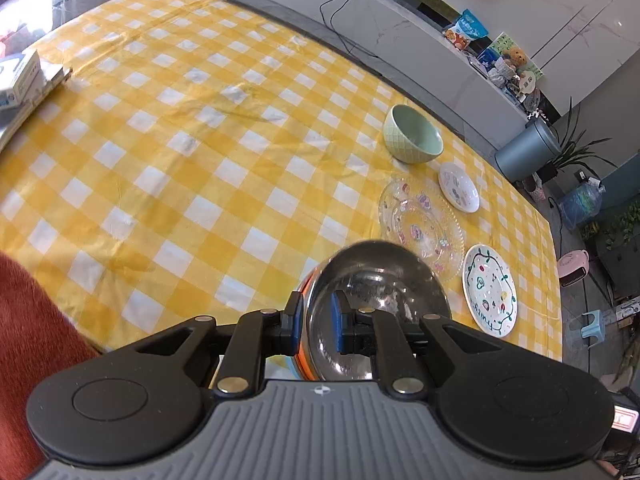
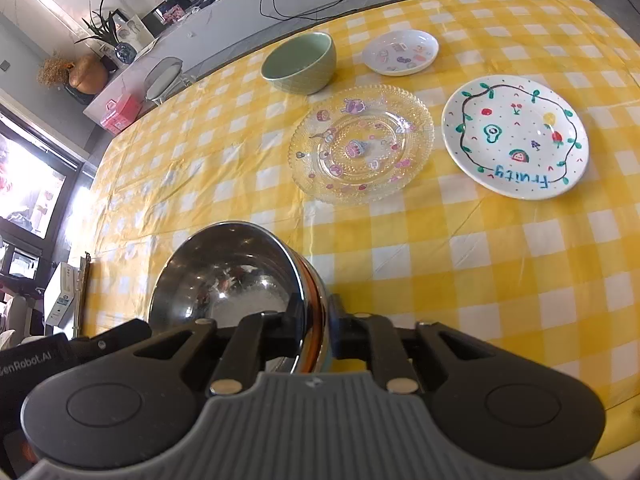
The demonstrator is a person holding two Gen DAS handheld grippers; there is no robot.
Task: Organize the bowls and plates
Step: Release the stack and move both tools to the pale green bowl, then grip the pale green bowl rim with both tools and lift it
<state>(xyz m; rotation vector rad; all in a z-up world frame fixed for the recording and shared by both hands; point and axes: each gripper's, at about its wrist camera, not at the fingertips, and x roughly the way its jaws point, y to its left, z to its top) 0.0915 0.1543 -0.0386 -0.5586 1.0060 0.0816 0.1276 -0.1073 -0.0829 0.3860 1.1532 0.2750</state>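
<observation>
- The left gripper is clamped on the rim of a steel bowl, one finger outside the wall and one inside.
- The right gripper straddles the opposite rim of the same steel bowl; its jaws stand narrowly apart around the wall, and whether the pads press on it cannot be told.
- The bowl has an orange band under its rim and sits at the near edge of the yellow checked tablecloth.
- Beyond it lies a clear glass plate with small stickers.
- Just beside that, to its right in the right wrist view, lies a white plate lettered "Fruity".
- Farther back stand a green bowl, upright, and a small white dish, near each other.
</observation>
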